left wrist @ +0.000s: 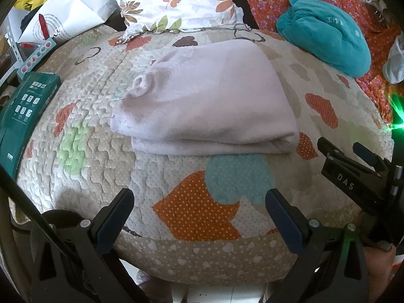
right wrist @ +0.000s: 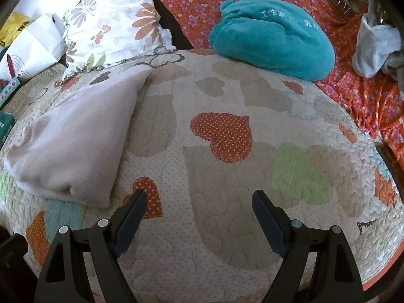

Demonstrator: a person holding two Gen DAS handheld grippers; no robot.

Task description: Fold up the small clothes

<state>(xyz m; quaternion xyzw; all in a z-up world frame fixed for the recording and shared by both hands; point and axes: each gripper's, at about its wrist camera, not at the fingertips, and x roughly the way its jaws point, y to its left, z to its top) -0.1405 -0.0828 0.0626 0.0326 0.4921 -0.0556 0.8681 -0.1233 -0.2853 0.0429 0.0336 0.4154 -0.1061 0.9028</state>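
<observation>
A pale pink garment (left wrist: pixel 207 101) lies folded in a flat stack on the heart-patterned quilt (left wrist: pixel 197 202). It also shows at the left of the right wrist view (right wrist: pixel 73 146). My left gripper (left wrist: pixel 199 197) is open and empty, held just in front of the garment's near folded edge, apart from it. My right gripper (right wrist: pixel 199 197) is open and empty over bare quilt (right wrist: pixel 227 227), to the right of the garment. The right gripper also shows at the right edge of the left wrist view (left wrist: pixel 343 149).
A teal plush bundle (left wrist: pixel 325 38) lies at the back right on an orange floral sheet (right wrist: pixel 366 96). A floral pillow (left wrist: pixel 176 0) sits behind the garment. A green box (left wrist: pixel 22 118) lies at the left edge. Grey-white cloth (right wrist: pixel 373 48) lies far right.
</observation>
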